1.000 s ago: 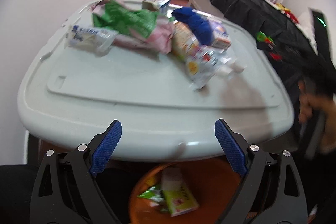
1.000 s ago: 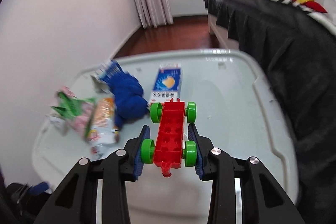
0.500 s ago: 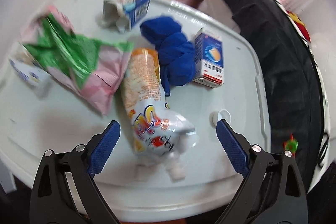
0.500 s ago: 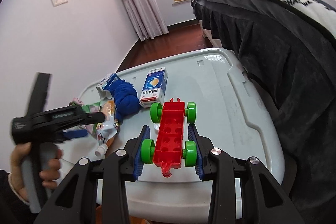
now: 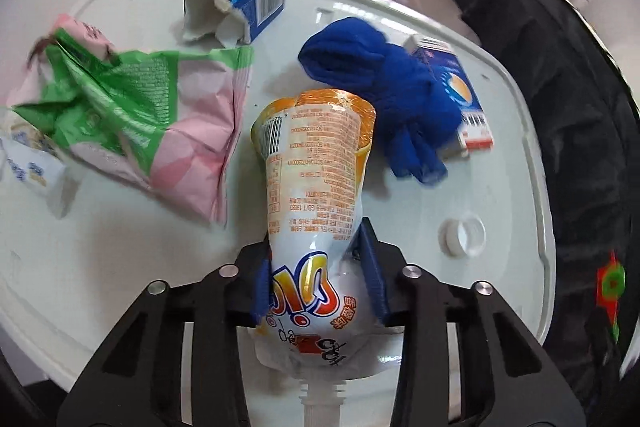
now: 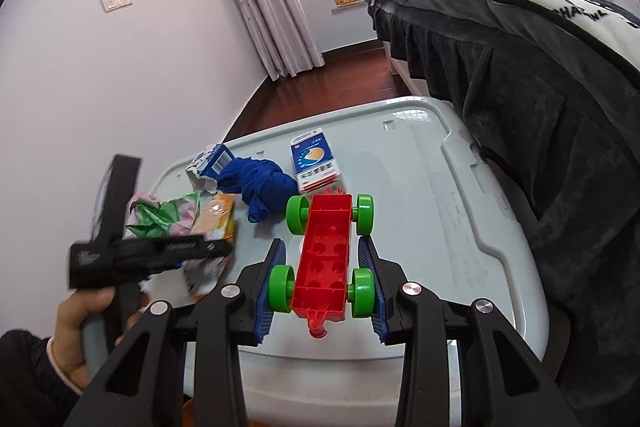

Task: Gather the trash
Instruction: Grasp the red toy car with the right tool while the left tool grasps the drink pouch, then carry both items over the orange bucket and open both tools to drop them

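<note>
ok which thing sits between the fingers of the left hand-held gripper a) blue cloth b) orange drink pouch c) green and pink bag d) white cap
b: in the left wrist view the left hand-held gripper is closing with its blue pads on either side of the orange drink pouch; the blue cloth, bag and cap lie apart from it.

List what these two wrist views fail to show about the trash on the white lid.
- Drink pouch: spout cut off by the bottom edge, left wrist view, where the closing left gripper pinches it.
- Wrapper at the left edge: blurred, print unreadable.
- Blue-and-white box: partly hidden by the blue cloth.
- White cap: hidden behind the red toy car, right wrist view.
</note>
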{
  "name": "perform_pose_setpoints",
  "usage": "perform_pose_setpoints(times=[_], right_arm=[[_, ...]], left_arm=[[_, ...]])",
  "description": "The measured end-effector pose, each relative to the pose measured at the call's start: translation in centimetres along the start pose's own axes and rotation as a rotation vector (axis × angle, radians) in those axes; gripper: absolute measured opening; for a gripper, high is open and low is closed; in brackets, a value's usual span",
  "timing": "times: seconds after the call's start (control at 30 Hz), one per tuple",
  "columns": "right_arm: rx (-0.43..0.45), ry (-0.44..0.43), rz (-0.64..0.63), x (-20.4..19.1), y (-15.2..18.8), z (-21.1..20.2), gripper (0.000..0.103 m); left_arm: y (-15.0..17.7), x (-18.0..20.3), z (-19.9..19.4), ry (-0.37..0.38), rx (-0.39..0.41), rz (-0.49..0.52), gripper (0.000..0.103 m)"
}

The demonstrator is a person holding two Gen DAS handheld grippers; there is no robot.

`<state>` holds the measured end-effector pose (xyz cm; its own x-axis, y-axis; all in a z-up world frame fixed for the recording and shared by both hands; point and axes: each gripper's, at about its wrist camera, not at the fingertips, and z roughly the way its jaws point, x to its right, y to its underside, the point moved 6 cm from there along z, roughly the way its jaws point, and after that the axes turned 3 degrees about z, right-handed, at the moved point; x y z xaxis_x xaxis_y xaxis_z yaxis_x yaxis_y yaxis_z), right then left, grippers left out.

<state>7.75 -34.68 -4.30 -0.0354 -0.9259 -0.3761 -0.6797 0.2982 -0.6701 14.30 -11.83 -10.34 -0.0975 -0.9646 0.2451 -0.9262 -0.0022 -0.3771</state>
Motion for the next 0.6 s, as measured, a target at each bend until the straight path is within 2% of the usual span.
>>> perform_pose_setpoints(times=[0.13, 0.3, 0.4, 0.6], right_arm=[[-0.004, 0.002, 0.010, 0.1, 0.1, 0.0, 0.038], [-0.016, -0.015, 0.017, -0.4, 0.5, 0.3, 0.038], [-0.013, -0.033, 0.004, -1.2, 0.9, -0.1, 0.038], [-0.038, -0.102, -0.027, -3.8, 3.8, -2.7, 0.038]], left_arm=[[2.1, 0.3, -3.9, 0.002, 0.056, 0.101, 0.034], [5.0, 0.3, -9.6, -0.022, 0.168, 0.228, 0.034], [8.0, -0.3, -12.9, -0.045, 0.224, 0.301, 0.034], [13.2, -1.8, -15.0, -0.090, 0.251, 0.357, 0.034]])
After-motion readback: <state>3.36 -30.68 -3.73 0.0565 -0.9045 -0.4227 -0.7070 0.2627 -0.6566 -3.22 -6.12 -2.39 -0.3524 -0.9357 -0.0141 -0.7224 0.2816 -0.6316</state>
